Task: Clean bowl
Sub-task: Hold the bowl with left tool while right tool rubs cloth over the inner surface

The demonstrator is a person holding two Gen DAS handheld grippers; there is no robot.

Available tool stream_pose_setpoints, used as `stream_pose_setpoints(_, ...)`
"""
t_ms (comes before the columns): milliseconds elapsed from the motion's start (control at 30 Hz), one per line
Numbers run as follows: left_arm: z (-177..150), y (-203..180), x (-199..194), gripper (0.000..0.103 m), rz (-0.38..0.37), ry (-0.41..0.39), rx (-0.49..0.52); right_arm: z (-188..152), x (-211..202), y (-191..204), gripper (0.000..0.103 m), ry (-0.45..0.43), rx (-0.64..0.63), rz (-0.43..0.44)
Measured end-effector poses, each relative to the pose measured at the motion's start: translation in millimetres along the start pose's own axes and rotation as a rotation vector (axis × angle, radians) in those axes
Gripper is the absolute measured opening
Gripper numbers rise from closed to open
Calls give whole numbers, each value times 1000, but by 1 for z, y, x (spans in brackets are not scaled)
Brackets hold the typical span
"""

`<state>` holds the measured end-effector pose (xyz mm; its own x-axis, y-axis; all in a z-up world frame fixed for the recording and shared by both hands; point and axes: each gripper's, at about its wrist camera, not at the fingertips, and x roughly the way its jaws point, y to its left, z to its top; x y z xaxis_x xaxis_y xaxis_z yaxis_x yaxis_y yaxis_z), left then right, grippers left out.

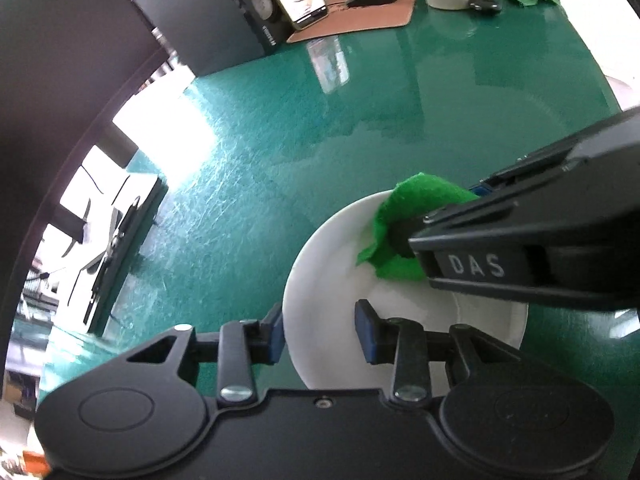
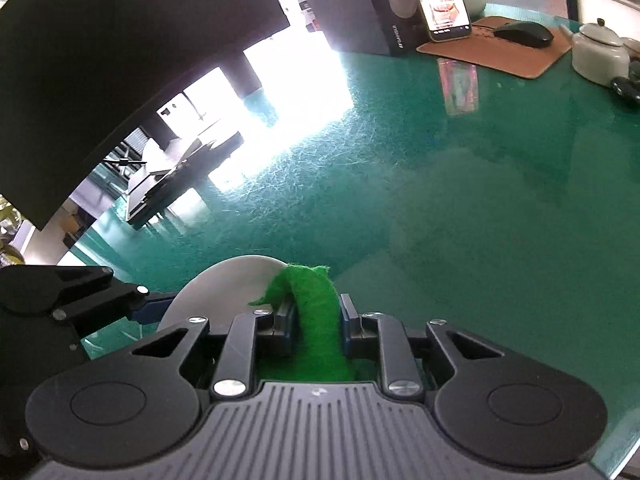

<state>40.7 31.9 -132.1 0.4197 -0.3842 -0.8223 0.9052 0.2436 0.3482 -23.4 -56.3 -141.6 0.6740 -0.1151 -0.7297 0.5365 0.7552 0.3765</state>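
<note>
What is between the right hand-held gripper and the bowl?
A green cloth, clamped in the right hand-held gripper, lies against the white bowl; the left wrist view shows it.
</note>
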Motion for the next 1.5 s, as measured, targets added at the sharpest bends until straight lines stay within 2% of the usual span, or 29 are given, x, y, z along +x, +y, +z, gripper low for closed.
stream_pose_setpoints(233, -4, 9, 2, 34, -39, -32, -31, 4, 5, 5, 24, 18, -38, -25)
stream_pose_setpoints(533, -7, 12, 4, 35, -41, -70, -28, 5, 6, 9, 24, 32, -95, -31)
stream_pose_setpoints(900, -8, 13, 4, 36, -40, -76, -35, 3, 5, 16, 25, 54, -131, -44)
stream_pose_setpoints(1200, -2, 12, 5, 37, -23, -55, -53, 8, 10, 9, 25, 111, -149, 24)
stream_pose_setpoints(1333, -2, 16, 6, 38, -41, -60, -78, 11, 10, 6, 24, 137, -148, 54)
stream_pose_setpoints(1433, -8, 23, 7, 37, -79, -86, -142, 13, 3, 2, 25, 150, -153, 84)
stream_pose_setpoints(1500, -11, 26, 5, 37, -89, -84, -165, 16, -4, -5, 37, 148, -133, 101)
